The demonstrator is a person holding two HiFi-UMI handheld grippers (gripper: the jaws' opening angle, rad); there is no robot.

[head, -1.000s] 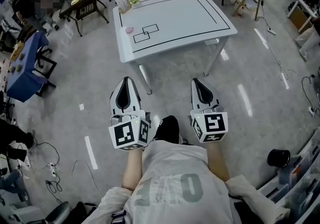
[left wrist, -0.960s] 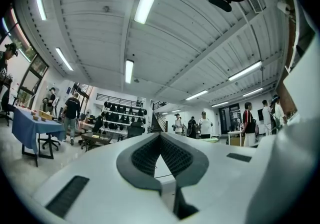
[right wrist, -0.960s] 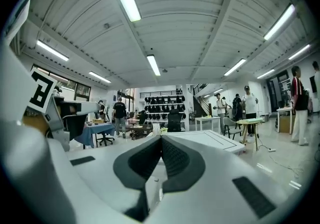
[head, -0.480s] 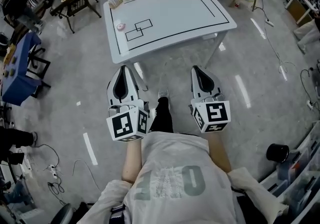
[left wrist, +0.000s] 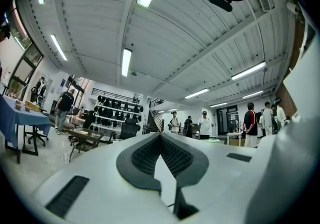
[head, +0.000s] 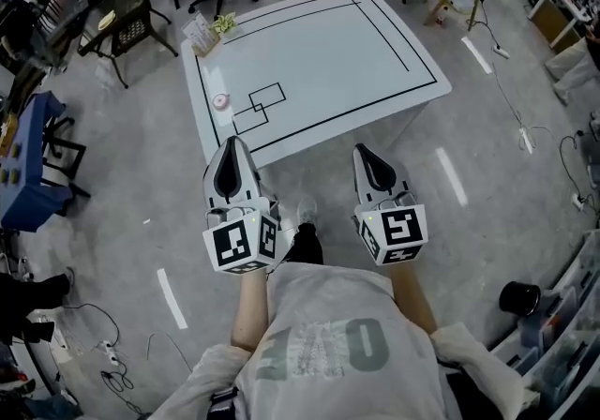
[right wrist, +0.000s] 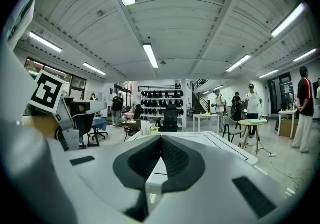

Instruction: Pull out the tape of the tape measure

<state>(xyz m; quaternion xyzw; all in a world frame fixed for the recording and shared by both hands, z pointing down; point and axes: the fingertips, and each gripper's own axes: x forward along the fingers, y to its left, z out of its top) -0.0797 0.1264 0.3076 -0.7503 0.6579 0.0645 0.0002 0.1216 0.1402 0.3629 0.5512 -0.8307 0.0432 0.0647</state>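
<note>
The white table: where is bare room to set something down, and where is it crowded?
Most of the white table is bare: the whole middle and right side, up to the near edge. Only its left side is occupied: a small pink round object beside the outlined rectangles, and a card stand with green items at the far corner.

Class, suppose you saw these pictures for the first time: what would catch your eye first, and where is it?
The big white table with black rectangles drawn on it fills the upper middle of the head view. At its near edge, the left gripper and right gripper point towards it side by side, jaws shut and empty. A small pink round object sits near the table's left edge.
</note>
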